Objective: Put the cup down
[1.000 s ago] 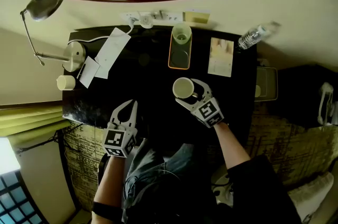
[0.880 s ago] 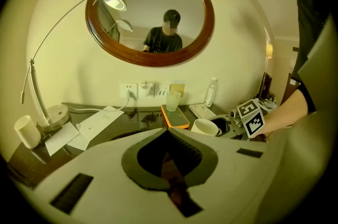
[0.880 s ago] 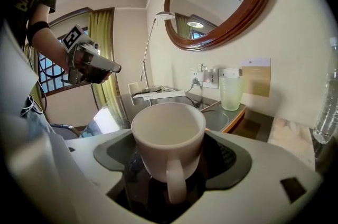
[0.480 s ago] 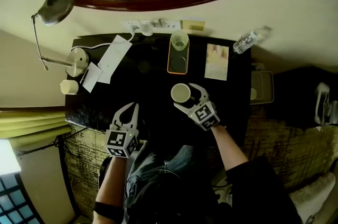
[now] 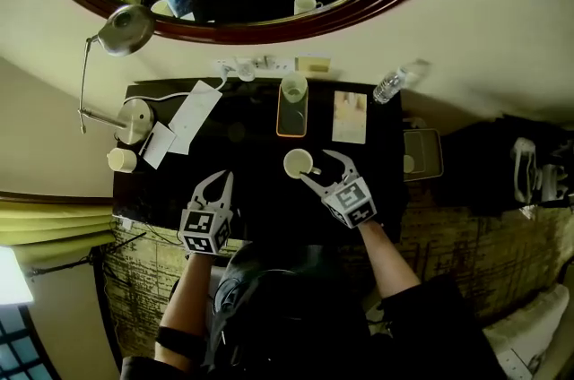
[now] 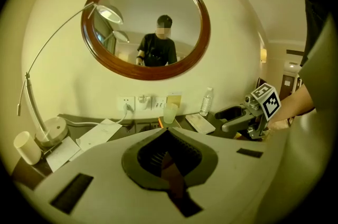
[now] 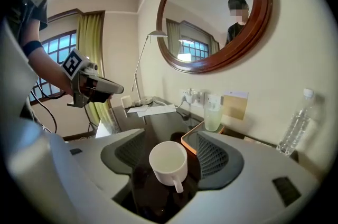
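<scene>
A white cup [image 5: 297, 162] stands upright on the black table [image 5: 251, 190], handle toward me. My right gripper [image 5: 319, 165] hovers just behind and above it. In the right gripper view the cup [image 7: 169, 162] sits low between the jaws, and the pads [image 7: 211, 157] stand apart from its wall. Those jaws have just been closing, and the right gripper [image 7: 170, 134] is still open. My left gripper [image 5: 215, 183] hangs over the table's near left, shut and empty; its tips [image 6: 166, 131] meet in the left gripper view.
An orange tray [image 5: 291, 125] with a glass [image 5: 293, 88] stands at the back, a booklet [image 5: 349, 116] beside it. A water bottle [image 5: 392, 83] lies at the back right. A desk lamp [image 5: 133, 116], papers [image 5: 191, 114] and a small white cup [image 5: 120, 159] fill the left.
The right gripper has lifted and drawn back from the cup, which stays on the table. The left gripper has risen a little. The head view now takes in more of the mirror.
</scene>
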Demonstrator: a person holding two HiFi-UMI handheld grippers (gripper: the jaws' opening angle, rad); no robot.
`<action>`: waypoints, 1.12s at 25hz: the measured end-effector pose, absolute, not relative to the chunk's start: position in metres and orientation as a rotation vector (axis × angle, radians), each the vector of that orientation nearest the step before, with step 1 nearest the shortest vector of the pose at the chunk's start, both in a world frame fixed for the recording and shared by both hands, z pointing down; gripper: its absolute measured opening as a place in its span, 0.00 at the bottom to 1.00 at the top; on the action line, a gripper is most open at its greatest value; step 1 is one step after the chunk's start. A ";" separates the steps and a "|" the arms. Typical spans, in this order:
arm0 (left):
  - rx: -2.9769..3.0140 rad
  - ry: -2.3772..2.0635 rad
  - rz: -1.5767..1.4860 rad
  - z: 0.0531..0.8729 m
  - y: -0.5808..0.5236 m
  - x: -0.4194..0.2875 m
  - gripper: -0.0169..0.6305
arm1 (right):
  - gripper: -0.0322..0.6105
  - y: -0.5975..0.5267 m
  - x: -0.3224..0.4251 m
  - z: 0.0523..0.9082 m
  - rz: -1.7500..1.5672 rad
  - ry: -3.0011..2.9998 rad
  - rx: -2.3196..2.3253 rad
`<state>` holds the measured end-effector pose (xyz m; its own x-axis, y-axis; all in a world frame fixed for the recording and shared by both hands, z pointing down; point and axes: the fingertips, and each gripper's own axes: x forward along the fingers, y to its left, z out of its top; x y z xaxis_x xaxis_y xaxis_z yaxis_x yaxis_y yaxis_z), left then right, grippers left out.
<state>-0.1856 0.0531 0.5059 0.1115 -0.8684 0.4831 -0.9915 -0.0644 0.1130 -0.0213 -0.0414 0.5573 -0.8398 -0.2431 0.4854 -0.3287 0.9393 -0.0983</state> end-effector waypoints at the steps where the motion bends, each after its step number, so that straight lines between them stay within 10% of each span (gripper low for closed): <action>1: 1.999 -1.801 0.403 0.503 0.051 -0.186 0.03 | 0.49 -0.043 -0.016 0.551 0.246 -2.619 0.445; 10: 2.107 -1.702 0.375 0.491 0.035 -0.178 0.03 | 0.07 -0.044 0.034 0.514 0.284 -2.534 0.727; 28: 2.234 -1.584 0.369 0.488 0.035 -0.182 0.03 | 0.06 -0.018 0.077 0.522 0.425 -2.459 0.979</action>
